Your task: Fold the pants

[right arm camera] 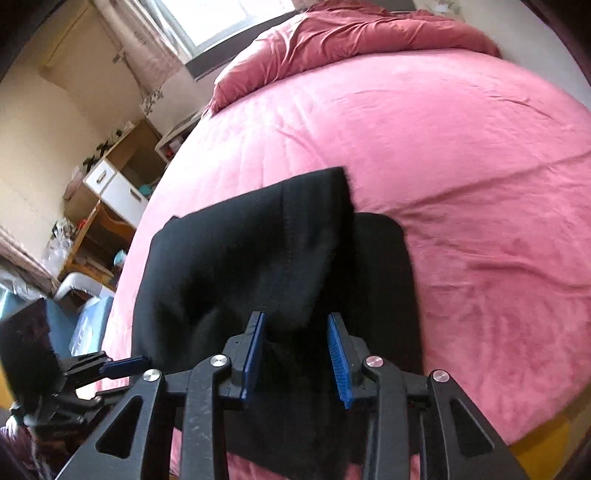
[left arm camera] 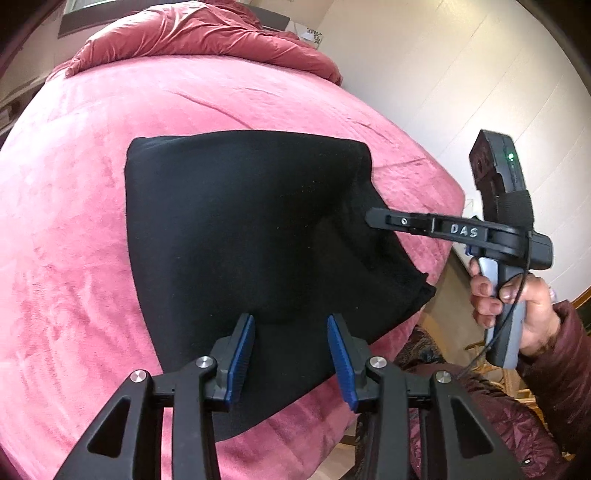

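Note:
Black pants (left arm camera: 251,229) lie folded on the pink bed near its front edge. In the left wrist view my left gripper (left arm camera: 291,354) is open, its blue pads either side of the pants' near edge, holding nothing. My right gripper (left arm camera: 373,216) reaches in from the right, its tip at the pants' right side. In the right wrist view the right gripper (right arm camera: 295,350) is open over the pants (right arm camera: 258,258), whose upper layer is raised and folded over. The left gripper's blue pad (right arm camera: 125,365) shows at the pants' left edge.
The pink bedspread (left arm camera: 74,221) covers the bed, with a bunched red duvet (left arm camera: 192,33) at the far end. A white wall (left arm camera: 461,92) runs along the right. Wooden shelves and drawers (right arm camera: 110,184) stand left of the bed.

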`<state>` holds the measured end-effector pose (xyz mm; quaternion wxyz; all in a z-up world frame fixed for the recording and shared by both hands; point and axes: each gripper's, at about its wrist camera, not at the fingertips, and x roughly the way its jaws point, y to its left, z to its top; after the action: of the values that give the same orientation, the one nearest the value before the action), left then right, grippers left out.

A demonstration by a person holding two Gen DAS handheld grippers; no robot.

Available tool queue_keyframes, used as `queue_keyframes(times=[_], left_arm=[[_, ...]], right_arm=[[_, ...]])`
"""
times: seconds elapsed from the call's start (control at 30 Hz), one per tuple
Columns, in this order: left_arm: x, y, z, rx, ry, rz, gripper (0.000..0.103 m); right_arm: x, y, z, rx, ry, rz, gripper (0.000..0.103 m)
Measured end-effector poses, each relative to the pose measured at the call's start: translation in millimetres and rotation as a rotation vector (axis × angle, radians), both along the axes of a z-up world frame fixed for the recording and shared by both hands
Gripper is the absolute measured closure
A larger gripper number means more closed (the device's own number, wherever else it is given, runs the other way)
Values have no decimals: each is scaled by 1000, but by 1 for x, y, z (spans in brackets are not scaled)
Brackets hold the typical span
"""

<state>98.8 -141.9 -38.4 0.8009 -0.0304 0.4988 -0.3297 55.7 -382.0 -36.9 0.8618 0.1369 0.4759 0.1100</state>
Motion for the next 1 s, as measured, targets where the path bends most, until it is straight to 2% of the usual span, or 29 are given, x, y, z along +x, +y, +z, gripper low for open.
queue_keyframes(times=[0.07, 0.2, 0.33, 0.47, 0.53, 0.63, 0.7, 0.87, 0.93, 0.97, 1.0], left_arm=[[-2, -3, 1, 18, -11, 5, 61], [-10, -12, 5, 106, -68, 22, 61], [-18, -18, 7, 164, -107, 38, 61], [-25, -24, 10, 200, -139, 45, 61], [-24, -26, 11, 210, -147, 55, 61], [-28, -25, 15, 266, -206, 94, 61], [-29, -22, 21, 264, -221, 116, 61], [-27, -15, 26, 257, -231, 146, 61], [-27, -14, 25, 257, -228, 157, 61], [-26, -13, 24, 254, -223, 160, 61], [-26, -12, 23, 256, -220, 164, 61]], right_arm=[[-3, 6, 3, -47, -11, 7, 97], [-14, -3, 9, -131, -28, -38, 99], [-11, -12, -10, -199, 9, -84, 101], [-7, -21, -28, -168, 32, -111, 102], [-8, -22, -25, -179, 25, -103, 102], [-8, -22, -23, -188, 25, -106, 102], [-13, -20, -16, -192, 18, -105, 101], [-24, -9, 11, -286, -23, -109, 93], [-30, -3, 21, -315, -50, -108, 84], [-34, 0, 28, -322, -67, -106, 72], [-36, 3, 33, -318, -80, -102, 65]])
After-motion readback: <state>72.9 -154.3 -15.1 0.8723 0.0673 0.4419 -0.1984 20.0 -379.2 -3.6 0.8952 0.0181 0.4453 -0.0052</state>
